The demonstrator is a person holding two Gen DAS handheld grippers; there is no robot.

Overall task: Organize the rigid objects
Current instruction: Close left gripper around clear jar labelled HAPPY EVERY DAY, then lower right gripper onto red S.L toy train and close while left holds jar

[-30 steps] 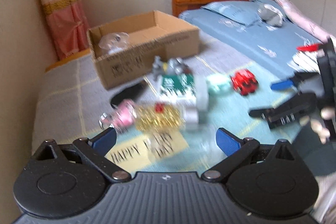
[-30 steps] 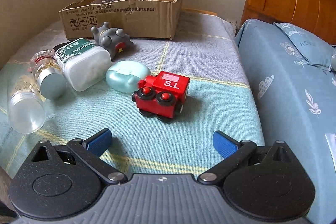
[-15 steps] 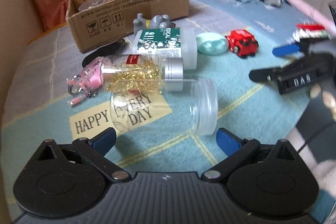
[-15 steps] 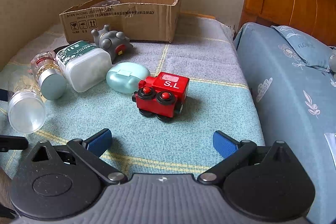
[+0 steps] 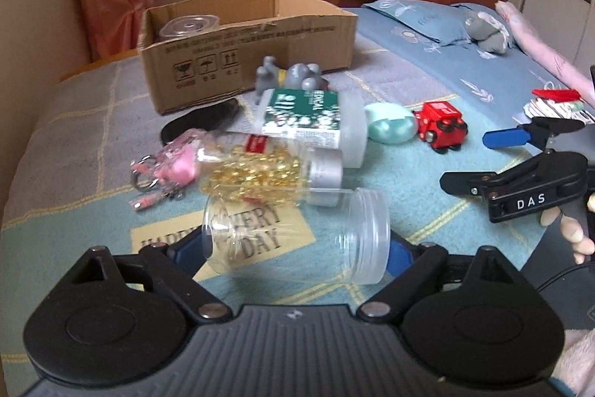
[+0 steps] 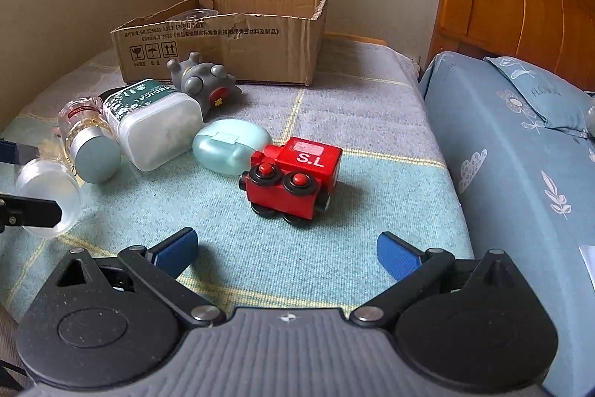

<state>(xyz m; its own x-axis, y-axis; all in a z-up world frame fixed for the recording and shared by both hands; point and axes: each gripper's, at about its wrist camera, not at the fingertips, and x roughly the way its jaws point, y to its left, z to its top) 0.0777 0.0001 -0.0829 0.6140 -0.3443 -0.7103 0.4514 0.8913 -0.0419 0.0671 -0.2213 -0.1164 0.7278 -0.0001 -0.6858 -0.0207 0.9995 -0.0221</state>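
A clear empty jar (image 5: 297,240) lies on its side on a checked blanket (image 5: 427,173), its two ends between the blue fingers (image 5: 396,253) of the left gripper (image 5: 293,253), whose jaws have just been closing; whether the pads press it cannot be told. Just beyond lie a capsule bottle (image 5: 271,170), a green-labelled tub (image 5: 312,121), a mint case (image 6: 232,146) and a red toy engine (image 6: 293,181), before a cardboard box (image 6: 238,47). The right gripper (image 6: 286,252) hangs wide and empty near the engine.
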